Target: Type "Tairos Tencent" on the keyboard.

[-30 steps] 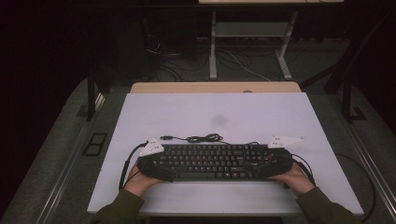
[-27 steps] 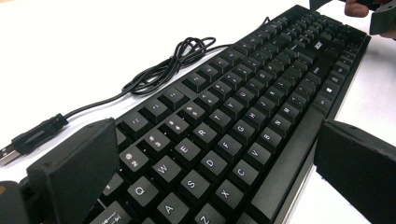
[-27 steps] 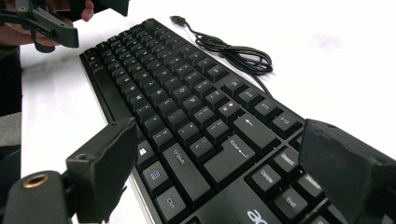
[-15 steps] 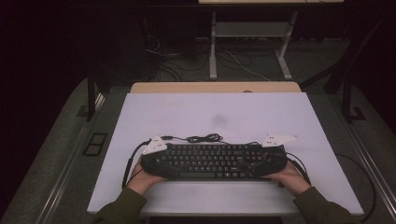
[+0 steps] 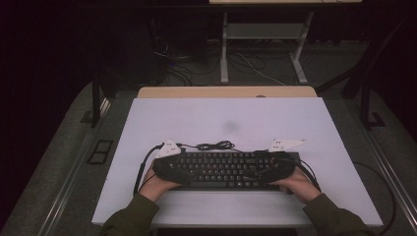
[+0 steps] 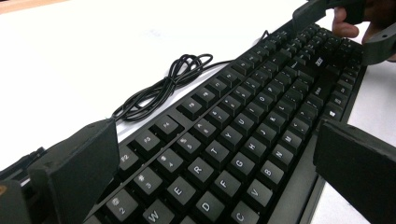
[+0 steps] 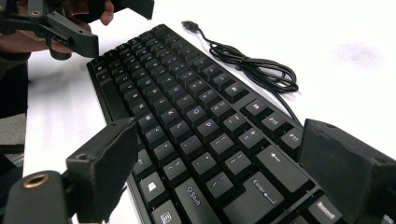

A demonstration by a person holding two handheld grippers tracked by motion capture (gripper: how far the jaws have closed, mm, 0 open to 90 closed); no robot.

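A black keyboard (image 5: 223, 169) lies on the white tabletop (image 5: 221, 118) near the front edge, and its coiled black cable (image 5: 214, 145) rests just behind it. My left gripper (image 5: 171, 171) is at the keyboard's left end, open, with its jaws straddling the keyboard (image 6: 243, 154) from back edge to front edge. A sliver of table shows between the front jaw and the keyboard. My right gripper (image 5: 275, 169) is at the right end, open, its jaws either side of the keyboard (image 7: 187, 116). The cable (image 7: 252, 70) ends in a USB plug (image 7: 189, 24).
A wooden strip (image 5: 226, 92) runs along the table's far edge. Beyond it stands a desk frame (image 5: 265, 34) with loose cables (image 5: 255, 69) on the dark floor. A floor socket box (image 5: 99, 151) lies left of the table. The far half of the tabletop is bare.
Both grippers have slid a little inward over the keyboard's ends. The keyboard itself has barely shifted.
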